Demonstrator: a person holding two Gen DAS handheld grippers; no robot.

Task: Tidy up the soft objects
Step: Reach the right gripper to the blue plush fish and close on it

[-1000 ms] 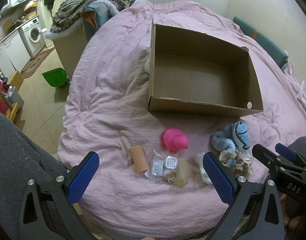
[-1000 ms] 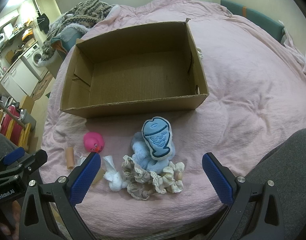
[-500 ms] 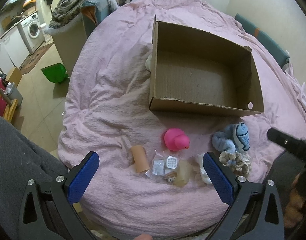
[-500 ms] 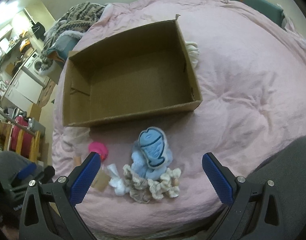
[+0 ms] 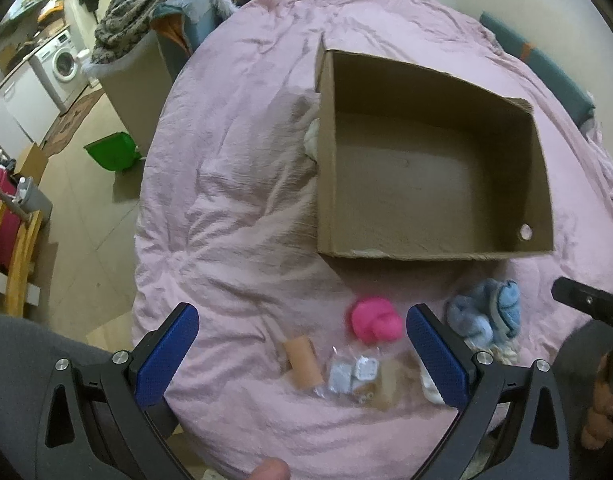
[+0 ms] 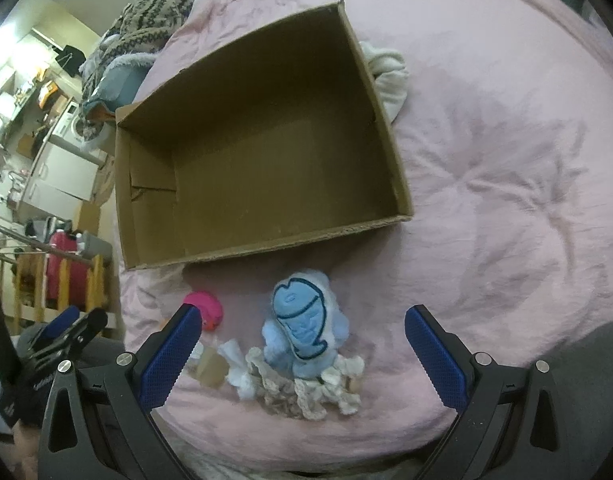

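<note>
Right wrist view: box [image 6: 266, 152] is seen empty.
Toys [image 6: 306, 332] are left on bed [image 6: 506, 160]; both tools [image 6: 302, 354] [image 5: 302, 354] are held spread, nothing gripped.

No text, label or number can be read on anything in either view

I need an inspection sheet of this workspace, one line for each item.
Surface: pink quilt, wrinkled.
Job's things: cardboard box open, nothing inside; blue plush, lace scrunchies, white cloth, pink toy lie in front of it.
Clutter: beige roll, plastic packet.
Grippers: left tongs and right tongs open, holding nothing.
Cables: nothing seen.
Surroundings: washing machine, green dustpan, clothes heap.
</note>
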